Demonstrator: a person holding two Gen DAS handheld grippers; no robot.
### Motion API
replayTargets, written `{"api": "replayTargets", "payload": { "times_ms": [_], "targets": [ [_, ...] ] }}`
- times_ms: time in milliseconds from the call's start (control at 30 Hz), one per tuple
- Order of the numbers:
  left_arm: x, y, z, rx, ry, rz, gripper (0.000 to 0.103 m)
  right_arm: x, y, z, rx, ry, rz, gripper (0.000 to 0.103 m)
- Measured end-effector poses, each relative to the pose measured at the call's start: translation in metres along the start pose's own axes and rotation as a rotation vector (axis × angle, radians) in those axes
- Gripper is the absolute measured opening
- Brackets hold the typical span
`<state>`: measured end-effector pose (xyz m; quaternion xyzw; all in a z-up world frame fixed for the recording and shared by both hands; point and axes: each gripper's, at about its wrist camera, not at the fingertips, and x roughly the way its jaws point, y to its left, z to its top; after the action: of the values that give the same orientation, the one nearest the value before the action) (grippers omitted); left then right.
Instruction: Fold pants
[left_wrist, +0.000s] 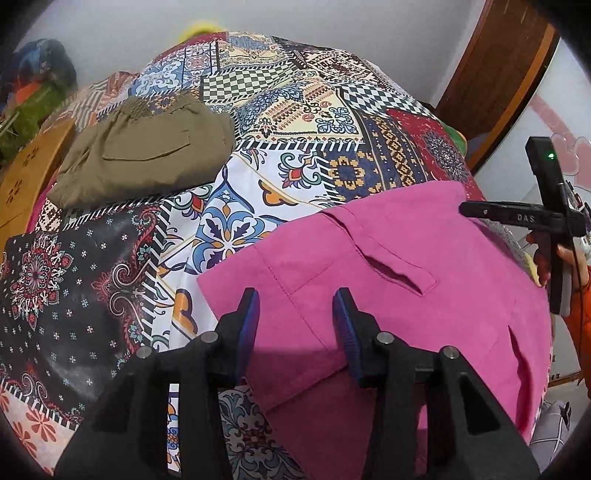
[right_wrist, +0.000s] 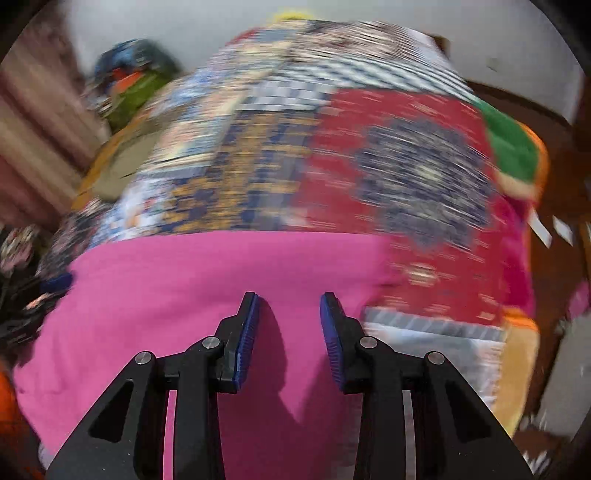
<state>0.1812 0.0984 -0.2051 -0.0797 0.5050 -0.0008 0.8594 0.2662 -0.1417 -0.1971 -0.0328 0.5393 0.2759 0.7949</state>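
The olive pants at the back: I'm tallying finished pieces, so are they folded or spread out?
Folded. The olive pants lie as one compact bundle on the patterned bedspread, waistband and pocket on top, no legs stretched out.

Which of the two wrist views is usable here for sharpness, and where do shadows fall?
Left wrist view: sharp, though fisheye-curved; the pink pants, olive pants and patchwork cover read clearly, and the left gripper shades the pink cloth beneath. Right wrist view: heavy motion blur smears the cover; only the right gripper stays crisp, casting finger shadows on the pink.
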Motion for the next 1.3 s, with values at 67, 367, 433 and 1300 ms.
{"api": "replayTargets", "payload": {
  "times_ms": [67, 367, 433, 1300],
  "targets": [
    [-0.002, 0.001, 0.002, -0.010, 0.000, -0.003, 0.043, -0.010, -0.009, -0.003, 0.017, -0.011, -0.008, 0.030],
    [-0.052, 0.027, 0.011, -0.102, -0.081, 0.059, 0.044, -0.083, 0.022, -0.016, -0.035, -0.173, 0.063, 0.033],
    [-0.060, 0.032, 0.008, -0.122, -0.084, 0.067, 0.048, -0.095, 0.037, -0.019, -0.057, -0.194, 0.089, 0.033],
    [-0.120, -0.017, -0.124, -0.174, -0.024, 0.003, 0.091, -0.072, 0.119, -0.121, -0.183, -0.083, 0.086, 0.043]
  ]
}}
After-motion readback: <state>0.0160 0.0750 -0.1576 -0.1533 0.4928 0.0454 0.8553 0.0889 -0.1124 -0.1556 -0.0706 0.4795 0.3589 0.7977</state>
